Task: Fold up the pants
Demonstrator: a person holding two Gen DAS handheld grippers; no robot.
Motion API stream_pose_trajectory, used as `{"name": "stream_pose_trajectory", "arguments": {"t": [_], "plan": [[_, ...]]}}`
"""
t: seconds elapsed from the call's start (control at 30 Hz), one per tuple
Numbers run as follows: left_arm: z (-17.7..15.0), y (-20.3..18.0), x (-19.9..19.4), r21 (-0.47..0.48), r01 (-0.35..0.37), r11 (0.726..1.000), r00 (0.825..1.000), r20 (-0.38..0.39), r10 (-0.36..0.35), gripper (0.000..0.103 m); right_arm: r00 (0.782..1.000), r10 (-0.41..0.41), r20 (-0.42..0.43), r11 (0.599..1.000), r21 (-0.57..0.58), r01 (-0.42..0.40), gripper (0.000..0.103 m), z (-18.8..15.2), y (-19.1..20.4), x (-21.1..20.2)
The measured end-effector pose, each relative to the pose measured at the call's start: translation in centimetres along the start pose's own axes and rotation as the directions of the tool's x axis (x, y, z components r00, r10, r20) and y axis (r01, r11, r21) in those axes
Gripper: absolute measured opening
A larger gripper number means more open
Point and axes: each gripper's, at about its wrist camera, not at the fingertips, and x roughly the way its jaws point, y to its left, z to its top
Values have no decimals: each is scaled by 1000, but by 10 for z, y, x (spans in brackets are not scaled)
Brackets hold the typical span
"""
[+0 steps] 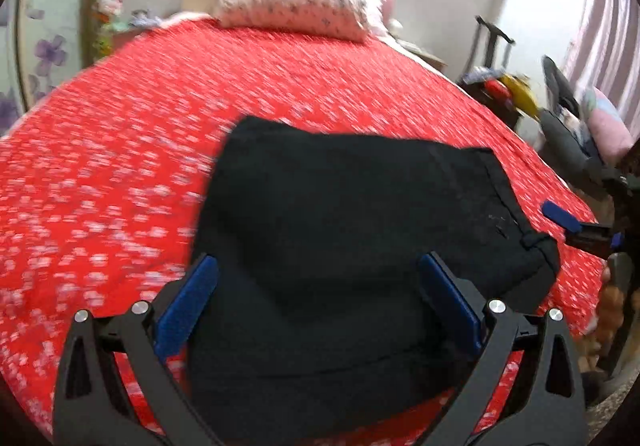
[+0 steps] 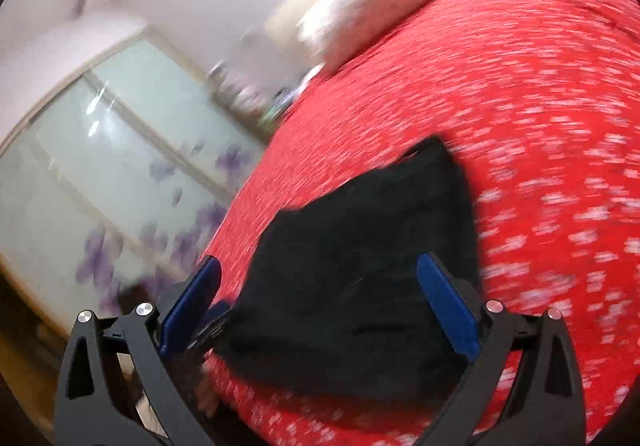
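Now the black pants (image 1: 352, 246) lie folded on the red bedspread (image 1: 120, 165), right under my left gripper (image 1: 320, 302); right gripper (image 2: 320, 302) hovers alongside. Both jaws wide, empty; left's nearer.

Left gripper (image 1: 318, 320): matte black frame with triangular cut-outs, round silver screws at the joints, and two fingers faced with flat blue pads (image 1: 188, 302). Right gripper (image 2: 320, 316) — the same build, black arms, silver screws, blue pads (image 2: 446, 302). At the left view's right edge, the other tool's blue pad and black body show — beside bare skin.
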Motion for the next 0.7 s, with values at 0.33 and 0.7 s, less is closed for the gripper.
{"name": "stream_pose_trajectory", "arguments": {"t": [0.33,0.7], "plan": [[-1,25,-6,14,-129,992,992,-8,129,101,982,-159,-100,981,95,169,89,5,-34,38],[-7,41,-3,-60,-96,994,995,-32,94,101,970,-172,-170,985,0,174,90,4,-22,59]]}}
